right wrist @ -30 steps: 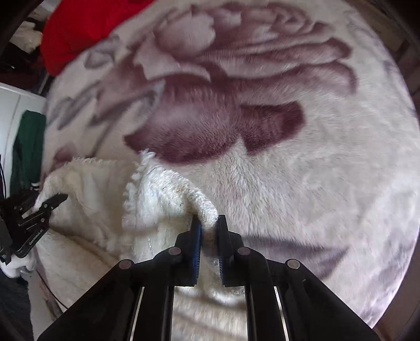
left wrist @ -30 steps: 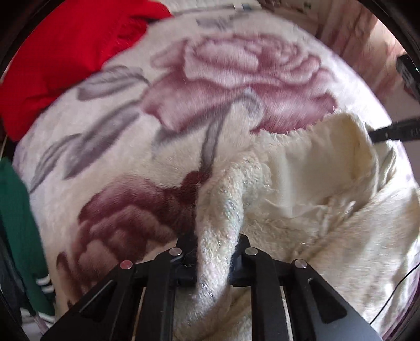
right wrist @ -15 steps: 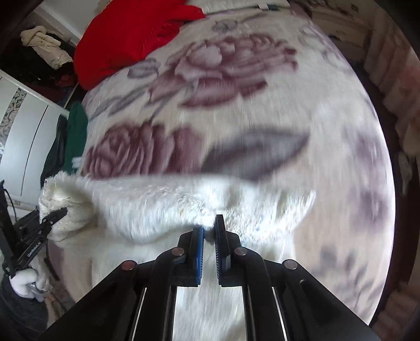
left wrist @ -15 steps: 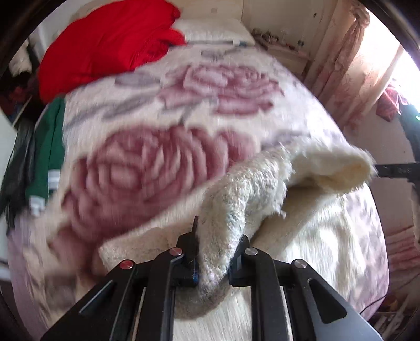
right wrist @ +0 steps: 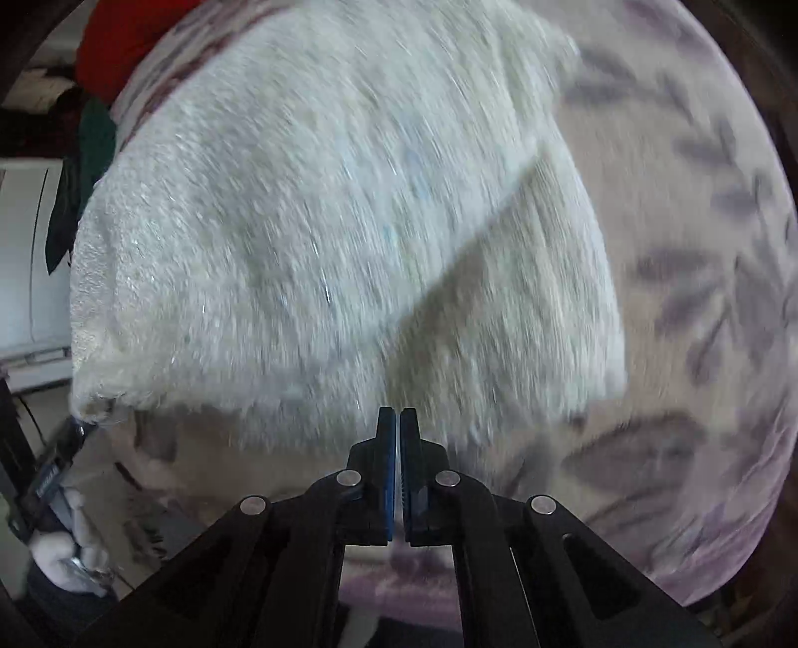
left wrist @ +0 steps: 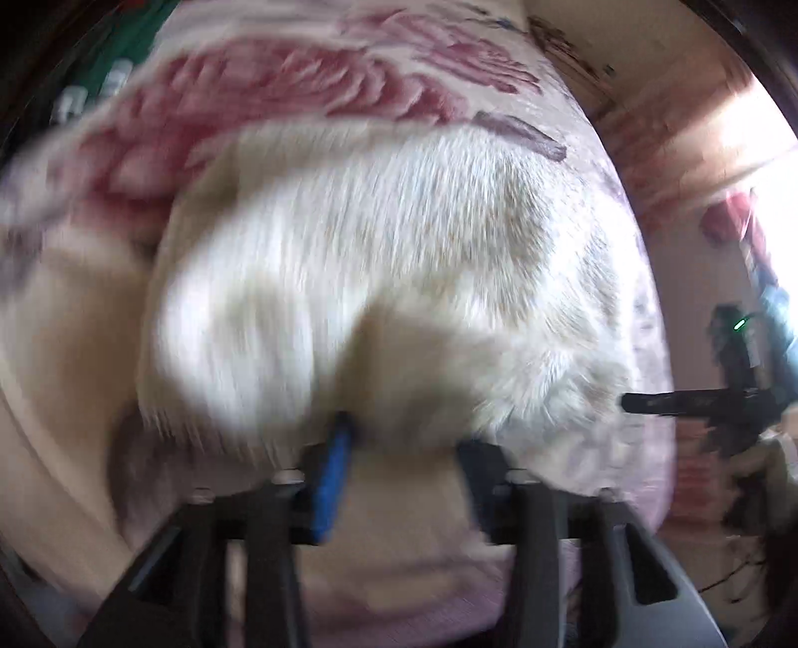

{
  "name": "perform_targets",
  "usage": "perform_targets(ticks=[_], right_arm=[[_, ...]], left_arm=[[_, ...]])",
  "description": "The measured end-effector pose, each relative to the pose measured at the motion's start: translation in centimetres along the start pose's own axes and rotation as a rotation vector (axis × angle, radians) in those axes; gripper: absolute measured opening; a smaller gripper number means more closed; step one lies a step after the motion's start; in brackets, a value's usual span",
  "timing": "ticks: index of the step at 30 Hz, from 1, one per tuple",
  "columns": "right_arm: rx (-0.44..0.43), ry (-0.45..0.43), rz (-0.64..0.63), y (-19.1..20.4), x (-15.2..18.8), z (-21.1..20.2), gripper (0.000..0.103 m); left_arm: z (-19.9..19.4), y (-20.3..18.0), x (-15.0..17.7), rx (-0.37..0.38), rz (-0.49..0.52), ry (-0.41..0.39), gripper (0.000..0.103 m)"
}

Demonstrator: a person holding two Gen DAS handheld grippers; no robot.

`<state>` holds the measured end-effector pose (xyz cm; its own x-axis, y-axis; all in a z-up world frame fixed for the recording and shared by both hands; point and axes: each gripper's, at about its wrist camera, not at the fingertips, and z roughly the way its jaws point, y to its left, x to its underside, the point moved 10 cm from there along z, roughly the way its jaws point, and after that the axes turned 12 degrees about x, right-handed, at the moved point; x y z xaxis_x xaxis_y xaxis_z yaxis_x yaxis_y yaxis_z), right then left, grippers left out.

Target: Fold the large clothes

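A large fluffy cream garment (left wrist: 379, 259) lies folded on the rose-patterned blanket (left wrist: 299, 89); it fills the right wrist view (right wrist: 299, 224) too. My left gripper (left wrist: 404, 438) is at the garment's near edge, jaws spread wide with fluff between them, not pinched. My right gripper (right wrist: 397, 423) has its jaws pressed together just off the garment's near edge, nothing seen between them. The right gripper shows in the left wrist view (left wrist: 648, 401) beside the bed; the left gripper shows at the garment's left corner in the right wrist view (right wrist: 75, 438). Both views are motion-blurred.
A red garment (right wrist: 124, 40) and a green garment (right wrist: 97, 144) lie at the far left of the bed. A white cabinet (right wrist: 30, 249) stands at the left. Curtains and a bright window (left wrist: 738, 164) are to the right of the bed.
Both grippers carried the garment's edge over and down onto itself. The left jaws opened and let go; the right gripper no longer holds cloth and has drawn back.
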<state>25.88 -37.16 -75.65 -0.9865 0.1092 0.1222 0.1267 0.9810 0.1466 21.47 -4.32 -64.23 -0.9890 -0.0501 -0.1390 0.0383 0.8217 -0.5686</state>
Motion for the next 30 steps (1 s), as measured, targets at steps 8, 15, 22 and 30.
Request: perform_targets(ticks=[8,15,22,30], right_arm=[[-0.139,-0.085,0.186,-4.4,-2.0,-4.9,0.069],[-0.148,-0.244,0.207,-7.1,-12.2,-7.7,0.077],[-0.235,-0.179,0.230,-6.3,-20.2,-3.7,0.094],[-0.290,-0.218,0.263,-2.9,-18.3,-5.5,0.016]], left_arm=[[-4.8,3.5,0.0,0.113,-0.322,-0.174,0.055],[-0.8,6.7,-8.6,0.358,-0.481,-0.152,0.059],[5.1,5.5,-9.9,0.416,-0.454,0.081,0.027],[-0.8,6.1,-17.7,0.360,-0.360,-0.121,0.007]])
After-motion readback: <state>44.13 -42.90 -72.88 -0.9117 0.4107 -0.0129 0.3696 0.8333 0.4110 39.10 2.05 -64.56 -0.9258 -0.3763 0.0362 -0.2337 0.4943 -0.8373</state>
